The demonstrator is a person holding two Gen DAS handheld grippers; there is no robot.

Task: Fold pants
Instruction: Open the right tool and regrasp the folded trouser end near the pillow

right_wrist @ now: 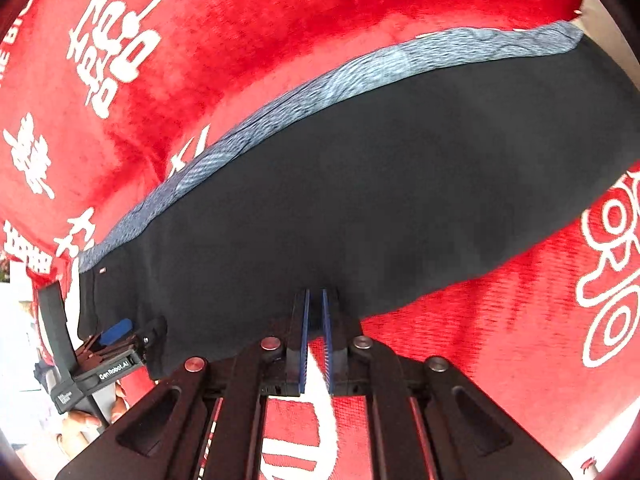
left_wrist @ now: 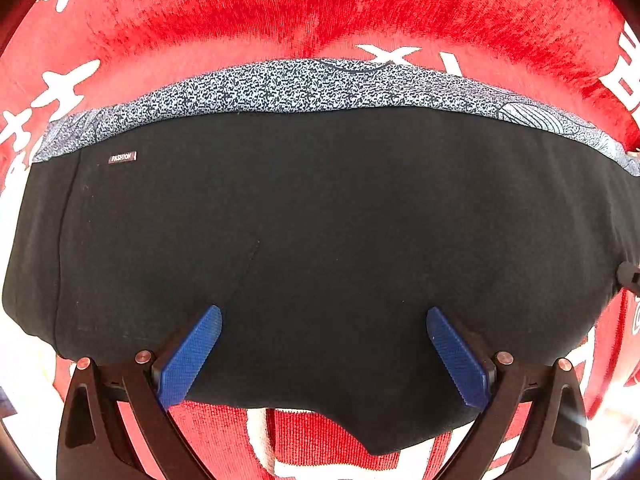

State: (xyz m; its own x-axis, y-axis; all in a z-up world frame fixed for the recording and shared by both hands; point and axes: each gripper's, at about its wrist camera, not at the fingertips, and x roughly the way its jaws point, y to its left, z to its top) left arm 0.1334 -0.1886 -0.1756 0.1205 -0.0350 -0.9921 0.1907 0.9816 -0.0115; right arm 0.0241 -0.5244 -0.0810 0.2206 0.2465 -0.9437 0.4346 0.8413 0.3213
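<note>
Your pants (left_wrist: 320, 216) lie flat on the red cloth (left_wrist: 280, 12) that covers the tabletop. They are black, folded into a broad band that runs left to right across both views. A speckled blue-grey panel (left_wrist: 312, 84) shows along the far edge of the band, with red cloth beyond it. A small label (left_wrist: 123, 157) sits near the far left corner of the black fabric. White printed characters (right_wrist: 116, 40) mark the cloth on several sides of the garment.

Your left gripper (left_wrist: 324, 354) hangs over the near edge of the pants, pointing down at them. Its jaws are spread wide. The blue pads (left_wrist: 192, 354) stand well apart, with black fabric showing between them. Whether the pad tips touch the fabric cannot be told from this view.

Your right gripper (right_wrist: 316, 336) stands at the near edge of the pants, further to the right along the band. Its jaws are pressed almost together, leaving only a thin slit. Nothing can be seen held in that slit; the fabric edge lies just at the tips, and whether it is caught there cannot be told. From the right wrist view, the left gripper (right_wrist: 120, 330) shows at the left end of the garment, with a hand (right_wrist: 80, 420) below it.
</note>
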